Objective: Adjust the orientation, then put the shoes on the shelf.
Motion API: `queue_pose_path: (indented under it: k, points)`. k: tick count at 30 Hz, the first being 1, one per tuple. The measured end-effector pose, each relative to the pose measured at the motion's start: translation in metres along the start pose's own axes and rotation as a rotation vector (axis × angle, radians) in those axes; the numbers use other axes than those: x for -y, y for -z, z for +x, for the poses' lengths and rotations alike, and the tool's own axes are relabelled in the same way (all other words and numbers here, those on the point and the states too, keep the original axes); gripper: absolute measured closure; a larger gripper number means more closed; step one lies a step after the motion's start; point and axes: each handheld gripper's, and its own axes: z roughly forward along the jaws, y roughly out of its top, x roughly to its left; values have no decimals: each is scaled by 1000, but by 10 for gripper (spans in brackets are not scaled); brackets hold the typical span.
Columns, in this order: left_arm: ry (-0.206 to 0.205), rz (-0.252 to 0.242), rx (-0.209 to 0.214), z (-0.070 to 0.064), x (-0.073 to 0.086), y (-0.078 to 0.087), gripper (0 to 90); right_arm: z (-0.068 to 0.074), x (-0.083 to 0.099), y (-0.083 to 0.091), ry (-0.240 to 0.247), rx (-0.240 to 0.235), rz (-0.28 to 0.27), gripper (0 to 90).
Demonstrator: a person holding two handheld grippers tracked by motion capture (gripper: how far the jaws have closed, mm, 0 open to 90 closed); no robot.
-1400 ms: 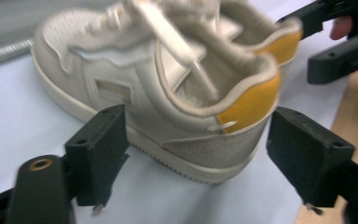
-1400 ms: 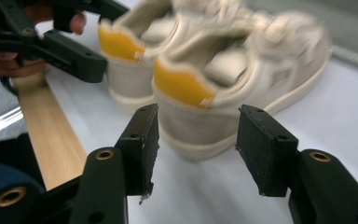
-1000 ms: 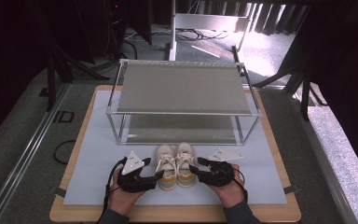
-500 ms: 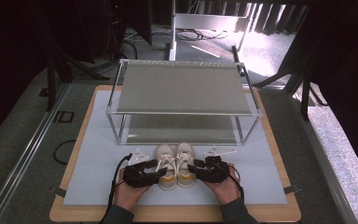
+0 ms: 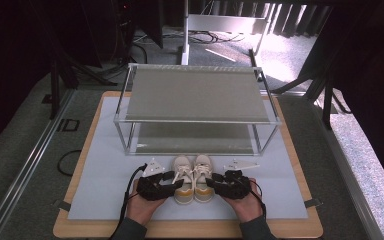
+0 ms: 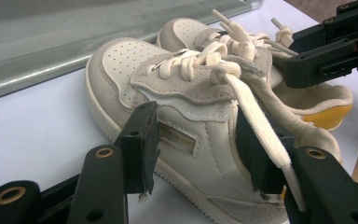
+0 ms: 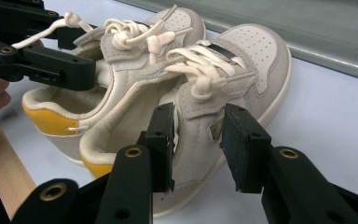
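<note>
High view: a wooden table (image 5: 75, 231) carries a pale blue-grey mat (image 5: 105, 175), and on the mat stands a two-tier shelf rack (image 5: 195, 95) with a metal frame and grey boards. Around the table lies a grey floor with cables, dark stands and a bright patch behind the rack. Just in front of the rack sit two small cream shoes side by side, toes toward it — the left shoe (image 5: 181, 172) and the right shoe (image 5: 203, 171). The left gripper (image 5: 166, 180) comes at them from the left, the right gripper (image 5: 214, 182) from the right, each held in a hand at the table's near edge; from up here the jaw gaps are too small to read.

Left gripper view: the rack's lower board runs behind the shoes. The left shoe (image 6: 186, 126) sits between this gripper's jaws, which stand apart on either side of its flank; a lace drapes over the right one, and whether the pads touch the shoe I cannot tell. The other gripper reaches in at upper right.

Right gripper view: the jaws are spread, with the strap and side of the right shoe (image 7: 223, 93) between them — contact unclear. Yellow heel linings show here, and the shoe's sole is cut off by the jaws.
</note>
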Motion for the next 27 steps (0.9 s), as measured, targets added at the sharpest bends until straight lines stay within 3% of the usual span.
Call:
queue_pose_path:
  k: [8, 19, 27]
  points:
    - [-3, 5, -17, -3, -1, -3, 492, -5, 3, 4, -18, -9, -13, 636]
    - [-16, 14, -62, -8, -1, -4, 493, -1, 3, 4, 4, 29, -5, 621]
    - [-4, 15, -85, -10, -1, -5, 505, -1, 2, 3, -10, 36, 13, 619]
